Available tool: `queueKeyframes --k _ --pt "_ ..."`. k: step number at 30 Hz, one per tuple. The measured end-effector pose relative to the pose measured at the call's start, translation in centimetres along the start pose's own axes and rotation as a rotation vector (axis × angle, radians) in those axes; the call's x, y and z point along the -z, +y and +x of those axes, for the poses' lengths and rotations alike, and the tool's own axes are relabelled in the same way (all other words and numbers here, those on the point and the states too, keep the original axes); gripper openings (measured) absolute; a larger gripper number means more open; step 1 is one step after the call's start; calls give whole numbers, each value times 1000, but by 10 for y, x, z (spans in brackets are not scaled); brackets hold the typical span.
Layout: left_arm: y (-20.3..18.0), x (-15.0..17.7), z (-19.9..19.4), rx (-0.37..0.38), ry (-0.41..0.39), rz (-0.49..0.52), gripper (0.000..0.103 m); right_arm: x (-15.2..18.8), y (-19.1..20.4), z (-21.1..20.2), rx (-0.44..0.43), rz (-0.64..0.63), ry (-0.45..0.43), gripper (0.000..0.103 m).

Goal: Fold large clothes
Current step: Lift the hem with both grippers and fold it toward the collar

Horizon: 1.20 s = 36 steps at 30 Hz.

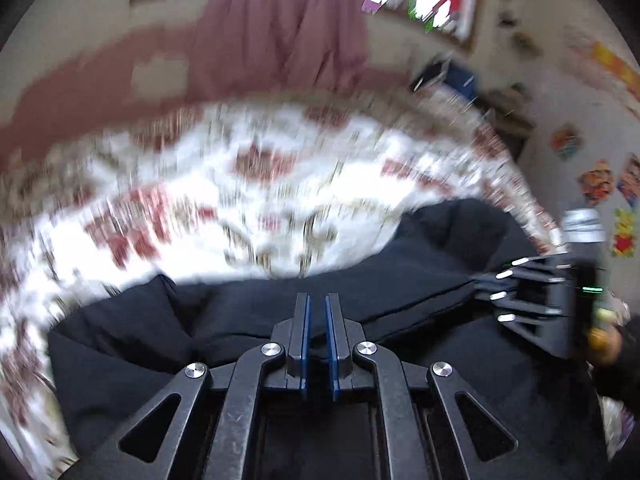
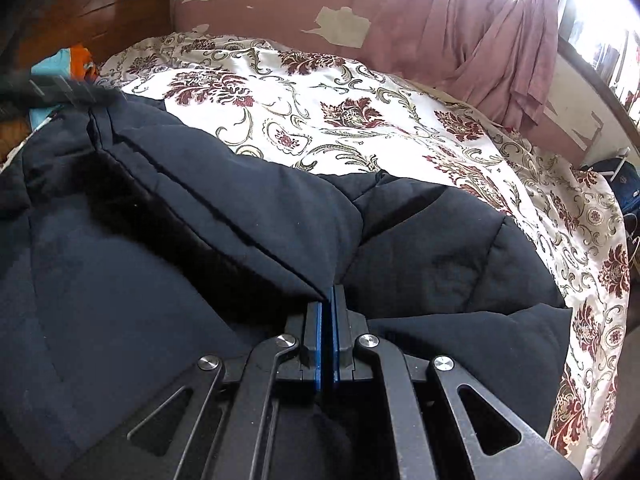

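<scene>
Both angled downward, the left gripper (image 1: 316, 312) and right gripper (image 2: 328, 304) each pinch the dark jacket's (image 2: 160, 240) fabric.

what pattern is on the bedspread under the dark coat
White bedspread with dark red flowers and olive-grey scrolls, lying under the dark coat. The right wrist view shows it sharpest.

Bulky dark navy padded jacket (image 2: 240, 216), rumpled, partly folded; lies on near side of floral bedsheet, one flap lifted.
</scene>
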<state>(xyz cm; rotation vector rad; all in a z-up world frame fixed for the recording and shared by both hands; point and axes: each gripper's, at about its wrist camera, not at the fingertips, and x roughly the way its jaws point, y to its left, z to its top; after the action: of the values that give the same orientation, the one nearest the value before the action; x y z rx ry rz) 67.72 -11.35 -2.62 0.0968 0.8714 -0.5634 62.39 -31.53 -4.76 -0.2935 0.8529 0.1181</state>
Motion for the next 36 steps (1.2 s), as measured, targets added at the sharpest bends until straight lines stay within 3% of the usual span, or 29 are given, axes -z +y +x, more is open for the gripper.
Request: queueKeyframes --k 2,7,10,12,14,17,19,24,27,30,33,36 --pt "6 5 29 -19 89 -66 8 -4 -4 -9 -31 30 -4 3" --pt "18 14 30 15 46 -123 8 -30 -17 -56 -167 120 -83 8" --pt "17 19 28 28 33 -111 8 -57 -14 -58 -249 189 -118 19" --pt "18 20 26 52 23 -103 7 -69 -5 -36 -305 225 -60 31" --pt "19 20 25 77 24 -95 7 -71 8 -8 -331 245 37 31" --pt "18 21 22 126 40 -37 8 -58 25 20 -285 200 180 30" --pt "13 21 27 140 87 27 8 -49 30 27 -246 147 214 30" --pt "0 18 62 63 257 133 7 -51 30 59 -247 163 299 29" --pt "0 16 91 10 341 110 7 -58 41 84 -224 130 339 27" --pt "4 17 108 -2 345 88 5 -55 40 103 -259 156 340 25" --pt "22 24 117 72 305 -20 4 -41 26 119 -344 267 291 24" --pt "34 25 108 140 284 -72 4 -38 30 107 -344 259 248 23"
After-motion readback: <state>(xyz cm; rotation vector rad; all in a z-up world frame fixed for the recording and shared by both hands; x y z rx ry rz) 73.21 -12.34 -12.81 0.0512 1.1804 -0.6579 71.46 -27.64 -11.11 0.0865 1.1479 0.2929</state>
